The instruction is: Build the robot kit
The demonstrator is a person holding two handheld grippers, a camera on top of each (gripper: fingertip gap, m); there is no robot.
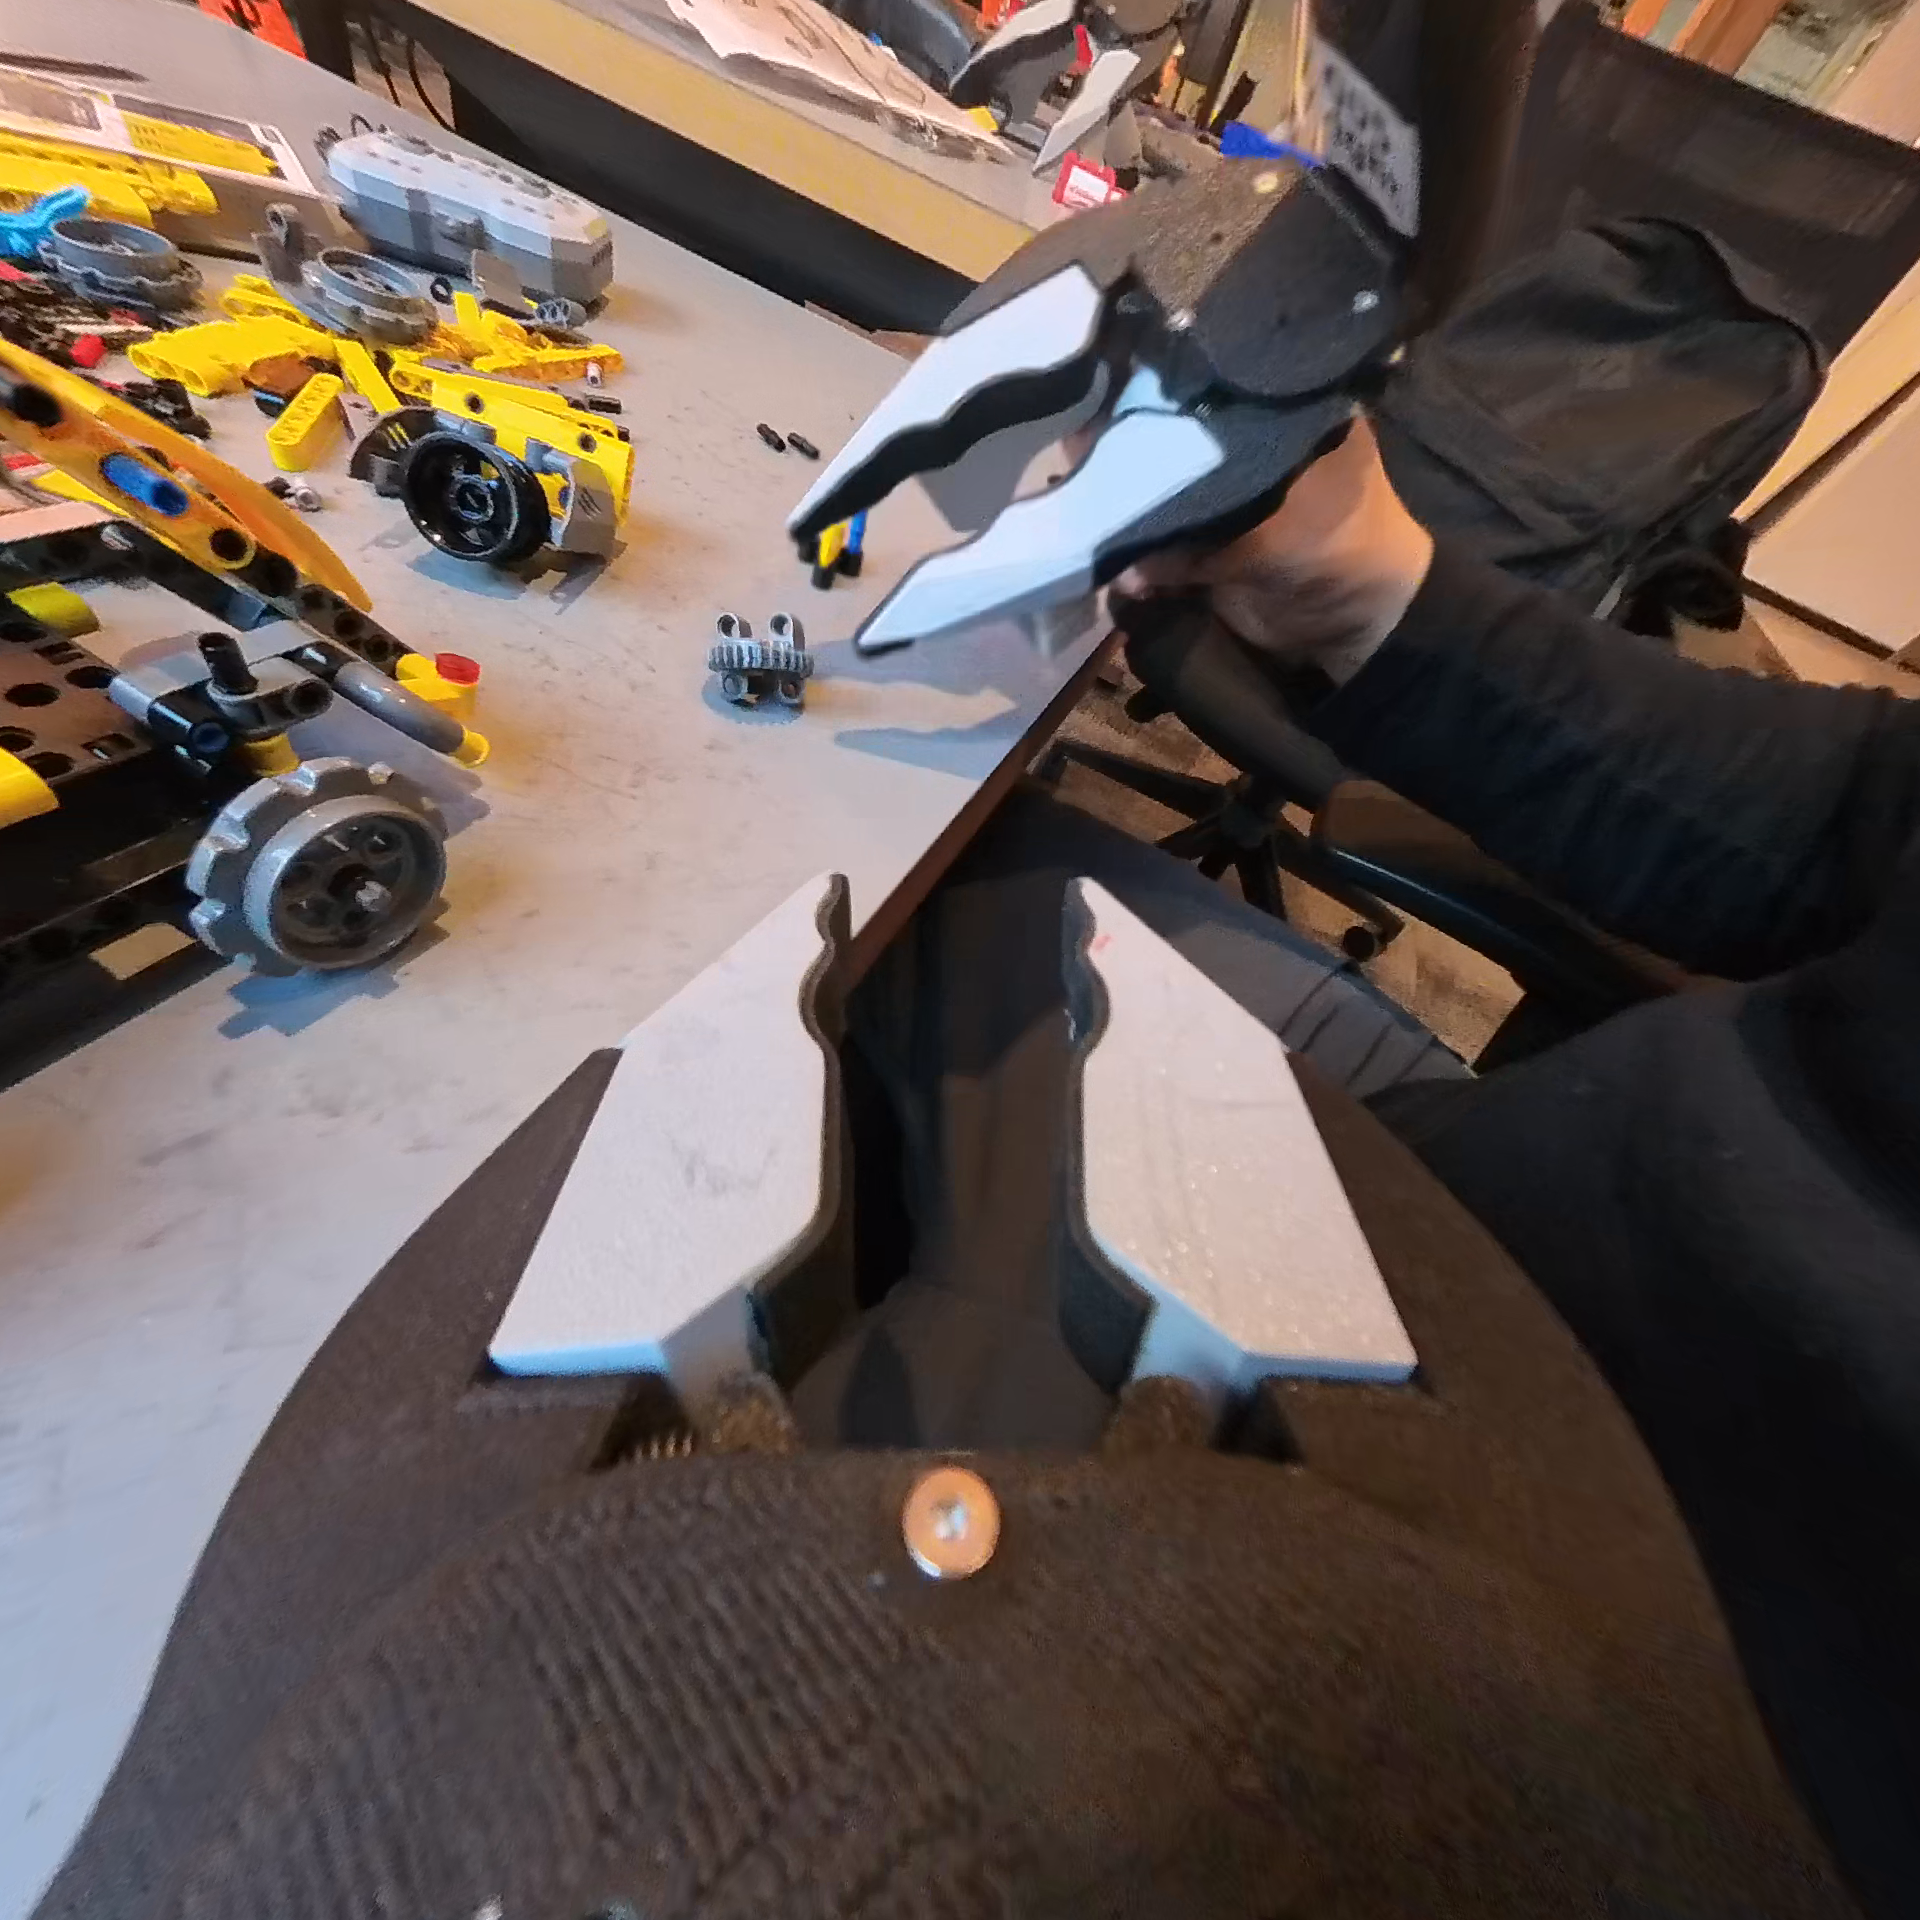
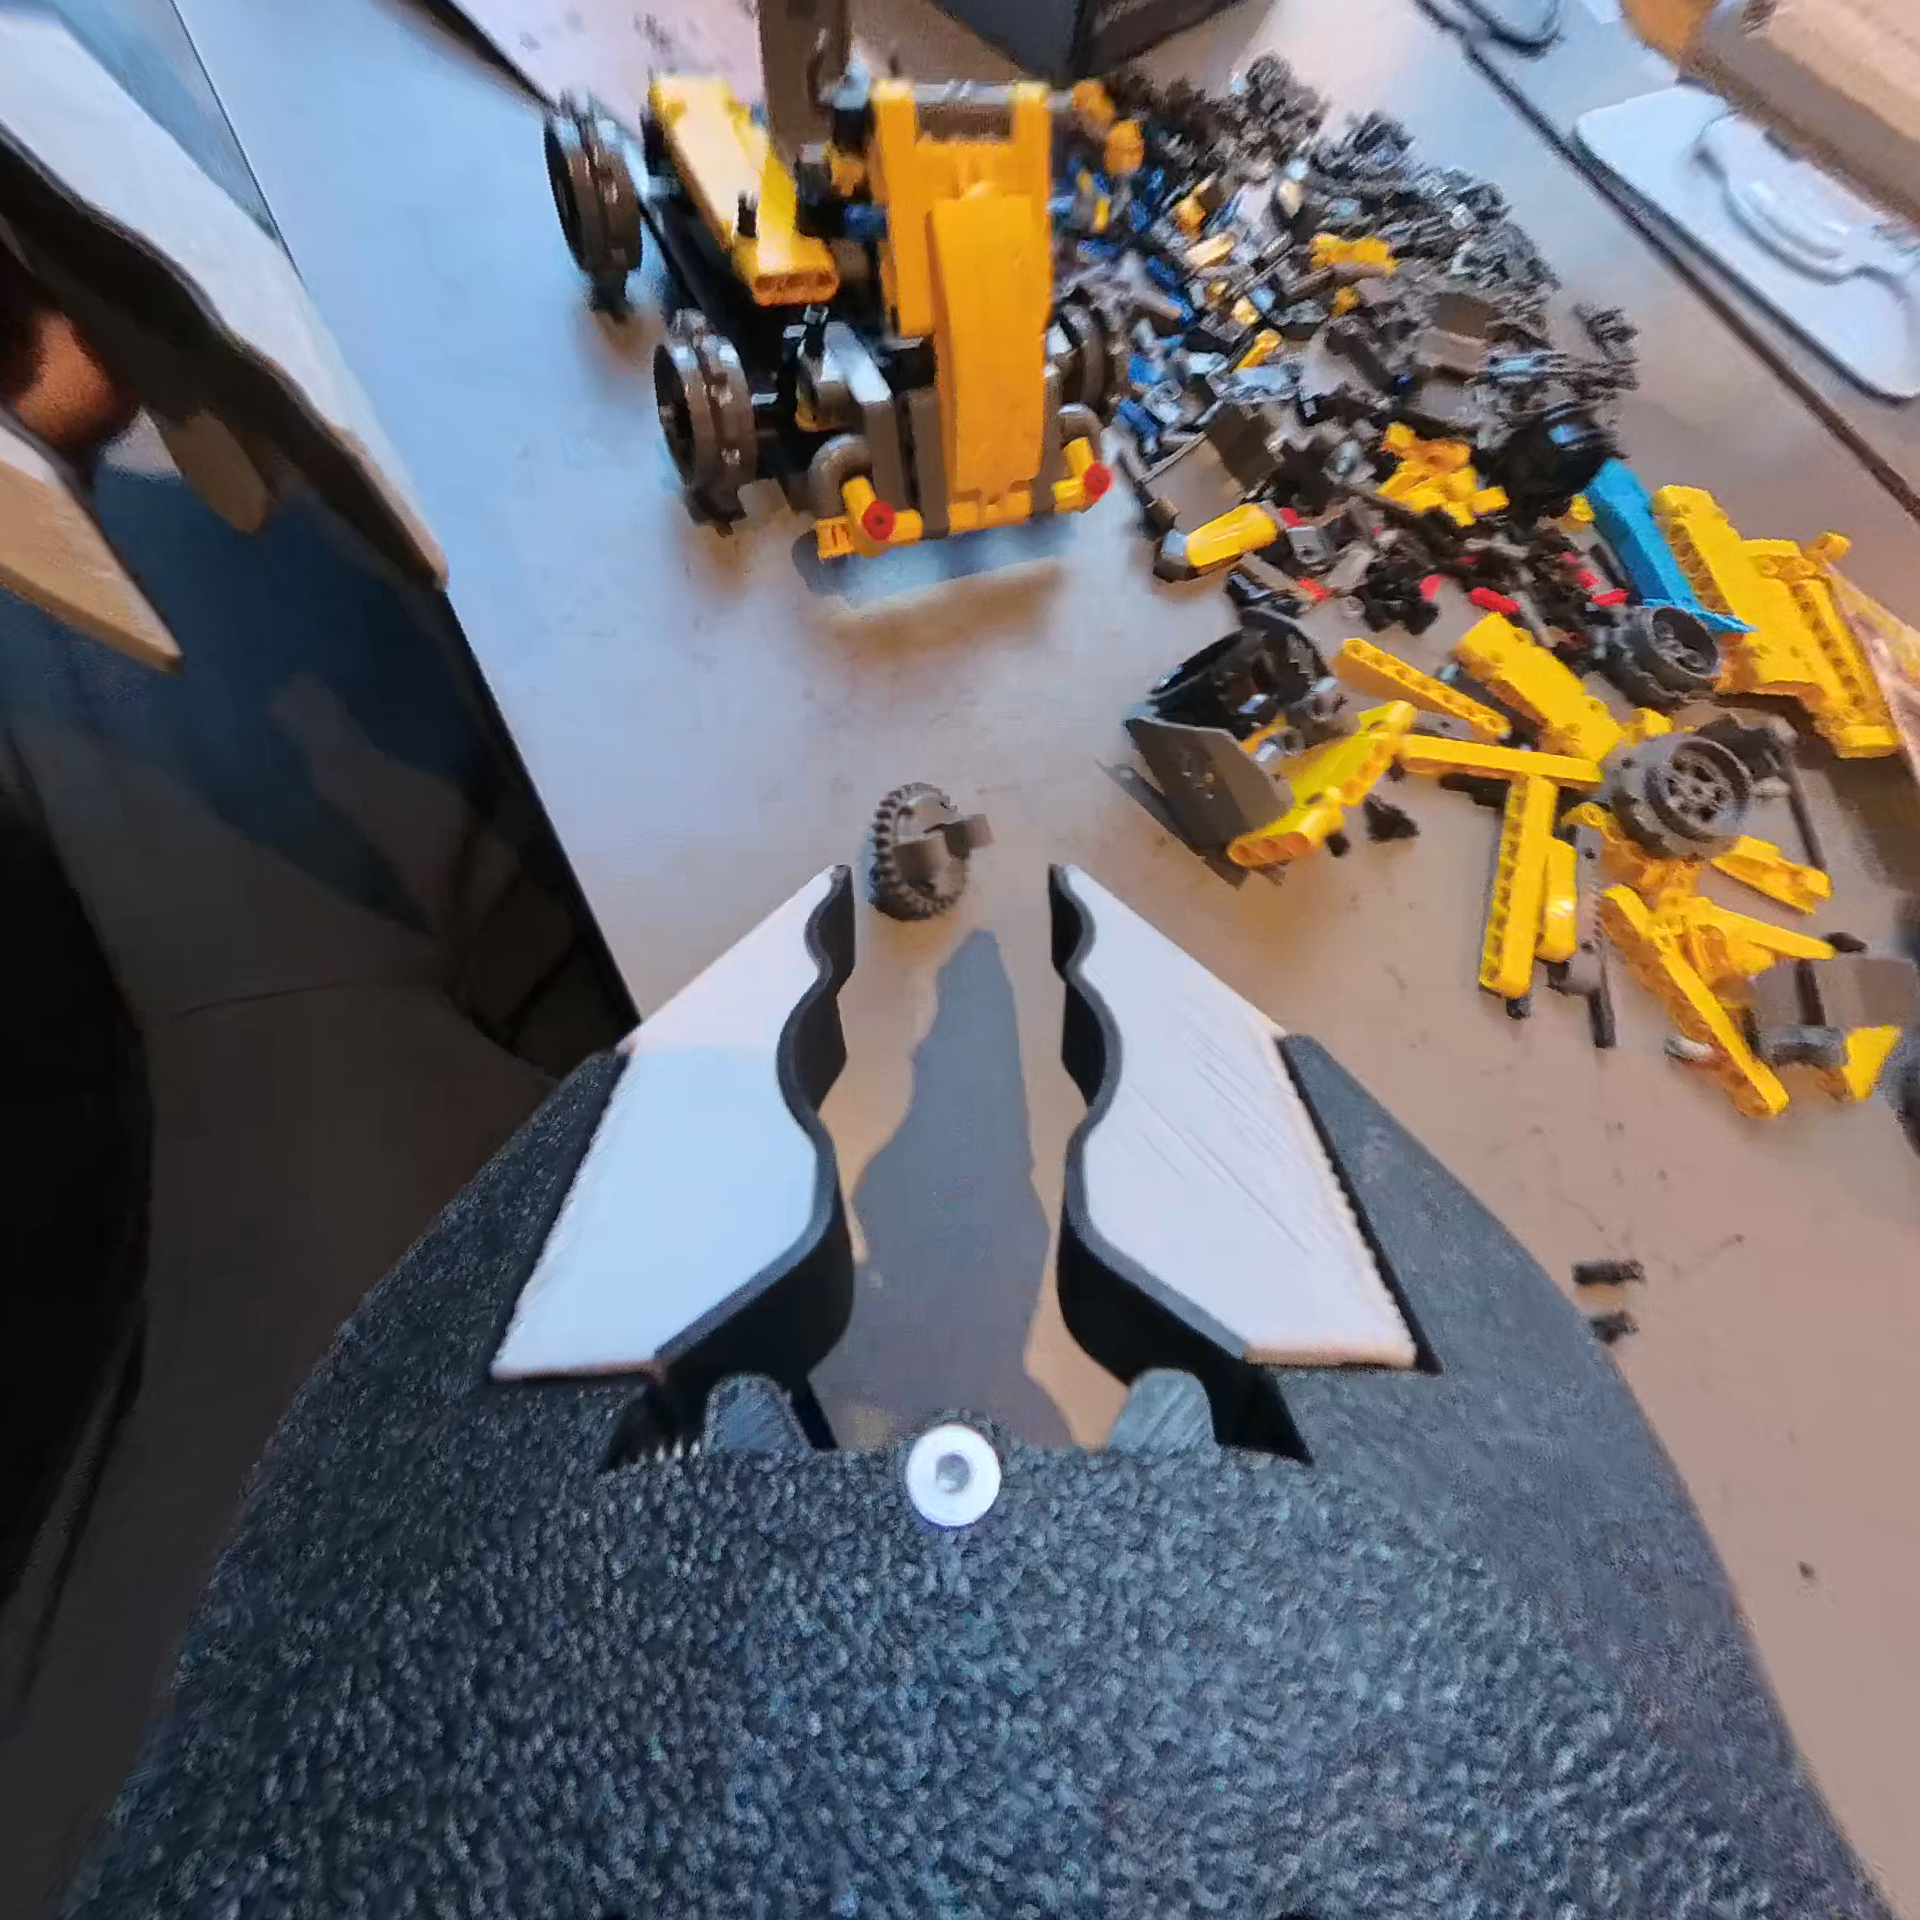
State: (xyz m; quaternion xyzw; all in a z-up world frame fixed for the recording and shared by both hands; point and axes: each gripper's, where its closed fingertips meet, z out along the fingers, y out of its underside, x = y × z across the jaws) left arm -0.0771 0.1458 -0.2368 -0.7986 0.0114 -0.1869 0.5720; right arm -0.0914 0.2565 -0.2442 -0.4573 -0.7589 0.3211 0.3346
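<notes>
A small grey gear piece (image 1: 758,660) lies on the grey table (image 1: 582,997) near its edge. My right gripper (image 1: 836,582) is open and empty, held by a hand (image 1: 1299,582), with its tips just above and beside the gear. In the right wrist view the gear (image 2: 920,847) lies just past the open right gripper (image 2: 951,883), closer to its left finger. Small yellow and blue pins (image 1: 836,545) show by its upper fingertip; I cannot tell if they touch. My left gripper (image 1: 956,894) is open and empty over the table's edge.
A yellow and black toy vehicle (image 2: 883,312) stands on the table (image 2: 675,675); its grey wheel (image 1: 322,868) is near my left gripper. A pile of loose yellow, black and blue parts (image 2: 1455,623) lies to the right. A grey battery box (image 1: 468,218) lies farther back.
</notes>
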